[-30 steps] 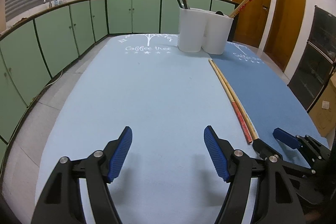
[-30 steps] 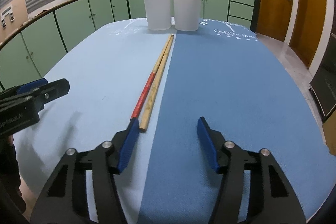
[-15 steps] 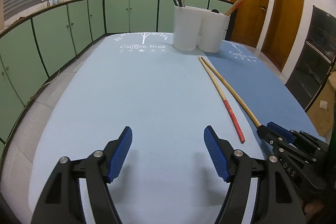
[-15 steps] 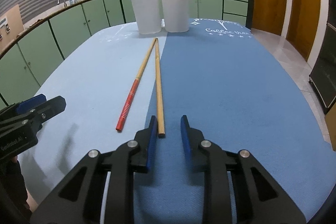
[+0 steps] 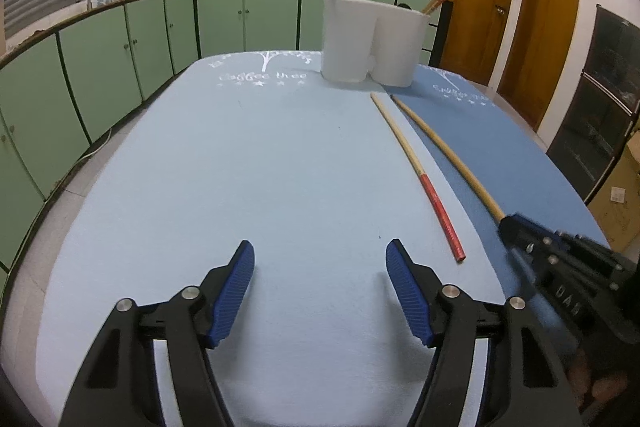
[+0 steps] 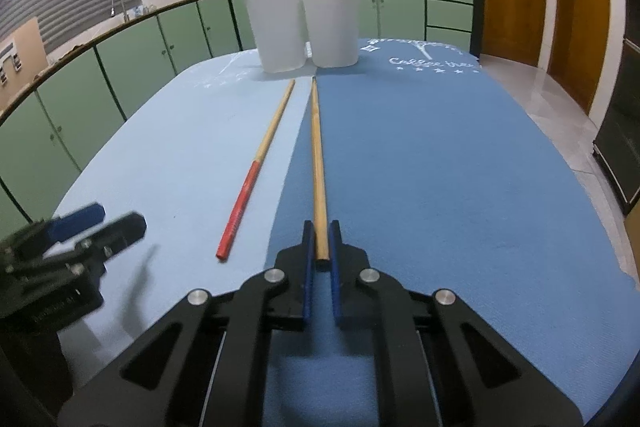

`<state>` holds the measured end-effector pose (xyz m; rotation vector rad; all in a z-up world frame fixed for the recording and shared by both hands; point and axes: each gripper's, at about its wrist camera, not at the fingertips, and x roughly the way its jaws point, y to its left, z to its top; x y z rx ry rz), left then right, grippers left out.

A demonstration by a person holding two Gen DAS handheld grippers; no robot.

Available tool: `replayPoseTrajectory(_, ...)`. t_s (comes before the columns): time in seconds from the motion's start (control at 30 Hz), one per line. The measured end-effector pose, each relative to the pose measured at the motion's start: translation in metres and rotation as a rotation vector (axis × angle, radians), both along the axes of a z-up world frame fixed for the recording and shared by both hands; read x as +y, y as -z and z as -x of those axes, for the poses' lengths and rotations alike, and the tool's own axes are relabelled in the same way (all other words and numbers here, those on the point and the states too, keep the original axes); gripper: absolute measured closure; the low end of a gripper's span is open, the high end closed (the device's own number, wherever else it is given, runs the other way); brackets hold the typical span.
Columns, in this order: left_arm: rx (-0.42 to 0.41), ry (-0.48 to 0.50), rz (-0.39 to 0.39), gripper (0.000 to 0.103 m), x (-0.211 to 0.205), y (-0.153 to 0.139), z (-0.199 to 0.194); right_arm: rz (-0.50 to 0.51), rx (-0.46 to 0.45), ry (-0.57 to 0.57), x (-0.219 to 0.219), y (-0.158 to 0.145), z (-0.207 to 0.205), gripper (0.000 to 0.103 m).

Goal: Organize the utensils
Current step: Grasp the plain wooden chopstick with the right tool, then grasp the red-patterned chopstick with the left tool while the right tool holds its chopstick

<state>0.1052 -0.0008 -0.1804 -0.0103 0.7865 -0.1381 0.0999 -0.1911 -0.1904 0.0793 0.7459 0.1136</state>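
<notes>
Plain chopstick (image 6: 318, 163) between right tongs (image 6: 321, 245) (clamped)

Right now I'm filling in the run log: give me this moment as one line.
right gripper: shut on plain chopstick | left gripper: open, holding nothing | red-tipped chopstick: on table | white holder: far end

Left gripper (image 5: 320, 267): black angular plastic arms with cut-out slots, each showing two round silver screw heads near the joints. Fingers (image 5: 236, 291) are wearing ribbed blue pads, rounded at the tips.

Right gripper (image 6: 320, 247): same black frame, showing four silver screws across the linkage; thin blue pads (image 6: 307, 283) are lining the inner faces. Seen from the left wrist camera, its side is carrying raised lettering, partly blurred, and small silver screws.
</notes>
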Motion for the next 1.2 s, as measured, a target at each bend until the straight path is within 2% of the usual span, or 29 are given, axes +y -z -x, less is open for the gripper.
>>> replayPoseTrajectory(0.23,-0.015,0.021,-0.009,0.045,-0.014,0.005,0.002,-0.019,-0.021,0.048,-0.011,-0.004,0.000,0.097)
replayPoseTrajectory(0.5,-0.067,0.065,0.045,0.049,-0.036,-0.003,0.003,-0.018,-0.042,0.071,-0.022,-0.010,0.000,0.097)
replayPoseTrajectory(0.7,-0.040,0.106,0.051,0.053,-0.057,0.002,-0.001,-0.008,-0.053,0.096,-0.037,-0.016,0.000,0.097)
replayPoseTrajectory(0.77,-0.017,0.109,0.045,0.060,-0.064,0.005,-0.005,-0.012,-0.054,0.106,-0.042,-0.018,0.001,0.097)
replayPoseTrajectory(0.9,0.003,0.099,0.044,0.064,-0.073,0.008,-0.011,-0.011,-0.062,0.114,-0.052,-0.020,0.001,0.097)
replayPoseTrajectory(1.1,0.001,0.084,0.020,0.094,-0.084,0.011,-0.011,-0.023,-0.064,0.132,-0.064,-0.021,0.001,0.097)
replayPoseTrajectory(1.2,-0.002,0.072,0.002,0.096,-0.086,0.010,-0.010,-0.029,-0.060,0.138,-0.069,-0.021,0.000,0.097)
